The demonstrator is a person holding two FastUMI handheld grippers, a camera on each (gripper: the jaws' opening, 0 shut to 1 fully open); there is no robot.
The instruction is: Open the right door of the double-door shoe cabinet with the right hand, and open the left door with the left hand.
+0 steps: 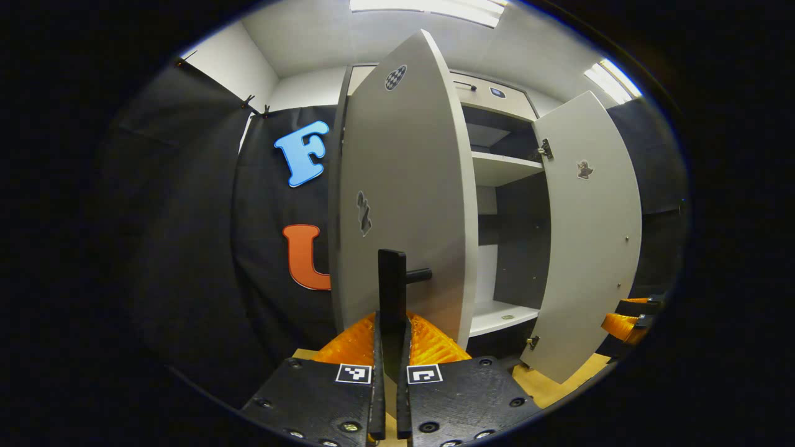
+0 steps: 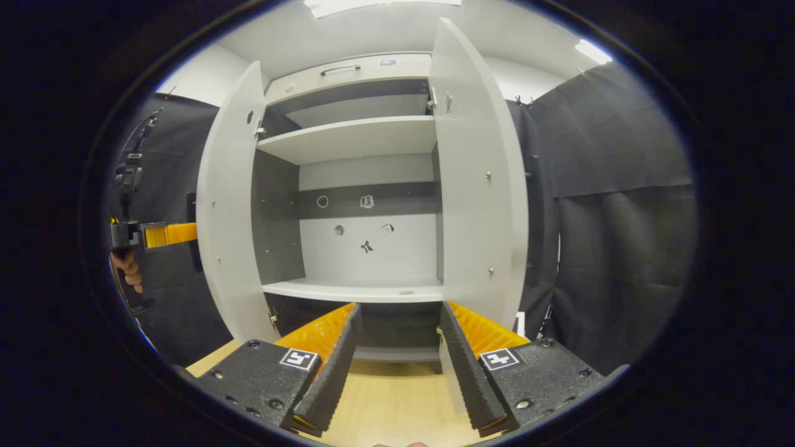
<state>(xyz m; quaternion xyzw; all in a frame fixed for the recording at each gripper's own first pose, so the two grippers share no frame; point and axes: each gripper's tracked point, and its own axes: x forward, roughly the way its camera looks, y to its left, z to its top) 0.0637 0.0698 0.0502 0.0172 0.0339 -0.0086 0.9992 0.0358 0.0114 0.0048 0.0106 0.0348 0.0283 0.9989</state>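
The left gripper (image 1: 386,347) is pinching the black handle (image 1: 392,292) of the swung-out left door (image 1: 404,186) straight ahead, while the right gripper (image 2: 397,366) is hanging spread just before the open right door (image 2: 478,186).

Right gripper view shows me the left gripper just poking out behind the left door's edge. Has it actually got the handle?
Observer: Yes. In the left gripper view the left gripper has both fingers pressed on the upright black handle on the left door.
Operator: Is the bar flush against the door?
Observer: No, the bar stands off the door face on a short black post.
Operator: Where does my right gripper sit from that side?
Observer: The right gripper is low down, just past the free edge of the open right door. I cannot tell whether it touches the door.
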